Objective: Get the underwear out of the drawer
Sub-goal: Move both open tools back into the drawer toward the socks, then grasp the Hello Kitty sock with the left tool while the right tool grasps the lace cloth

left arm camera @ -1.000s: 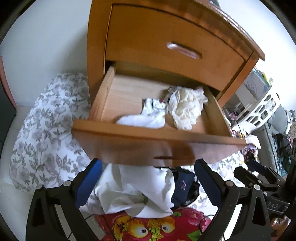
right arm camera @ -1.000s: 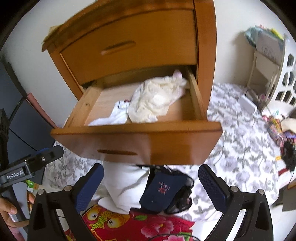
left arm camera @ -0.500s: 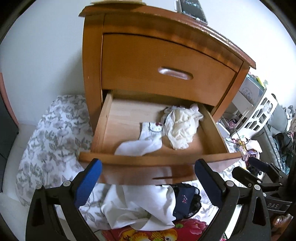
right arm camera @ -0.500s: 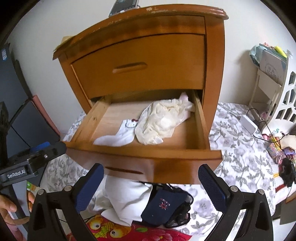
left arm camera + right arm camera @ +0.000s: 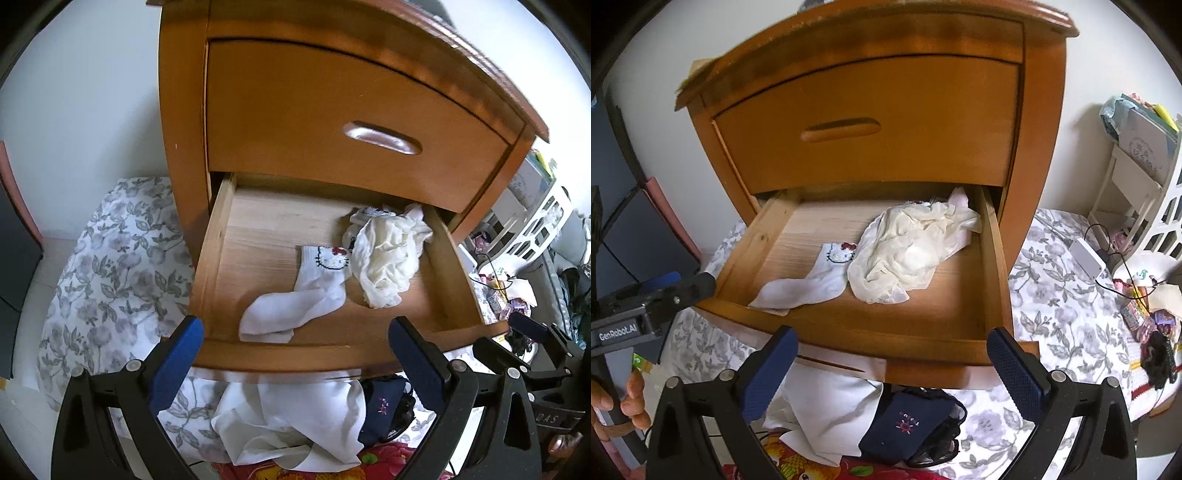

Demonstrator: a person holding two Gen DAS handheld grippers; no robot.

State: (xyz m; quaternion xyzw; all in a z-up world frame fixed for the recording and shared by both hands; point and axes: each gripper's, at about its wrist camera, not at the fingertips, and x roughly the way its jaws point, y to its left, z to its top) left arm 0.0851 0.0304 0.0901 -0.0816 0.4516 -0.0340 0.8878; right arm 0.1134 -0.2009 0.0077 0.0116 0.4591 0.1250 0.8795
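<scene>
The lower drawer [image 5: 280, 354] [image 5: 849, 334] of a wooden nightstand stands pulled out. Inside lies crumpled cream underwear [image 5: 388, 258] [image 5: 908, 254] at the right, partly covering a second white item behind it. A white cartoon-cat sock [image 5: 306, 291] [image 5: 816, 277] lies to its left. My left gripper [image 5: 295, 354] is open, its blue pads over the drawer's front edge, nothing between them. My right gripper [image 5: 892, 363] is open too, above the drawer front, empty. Each view catches the other gripper at its side edge.
The upper drawer [image 5: 351, 122] [image 5: 864, 122] is shut. On the floral sheet [image 5: 110, 266] [image 5: 1071, 306] below the drawer lie a white garment [image 5: 295, 417] [image 5: 827, 406] and a navy item [image 5: 384, 406] [image 5: 912, 424]. A white shelf unit [image 5: 1137, 192] and clutter stand at right.
Both grippers have moved up and closer to the open drawer, so its inside now shows from above. The clothes inside have not moved. Both stay open.
</scene>
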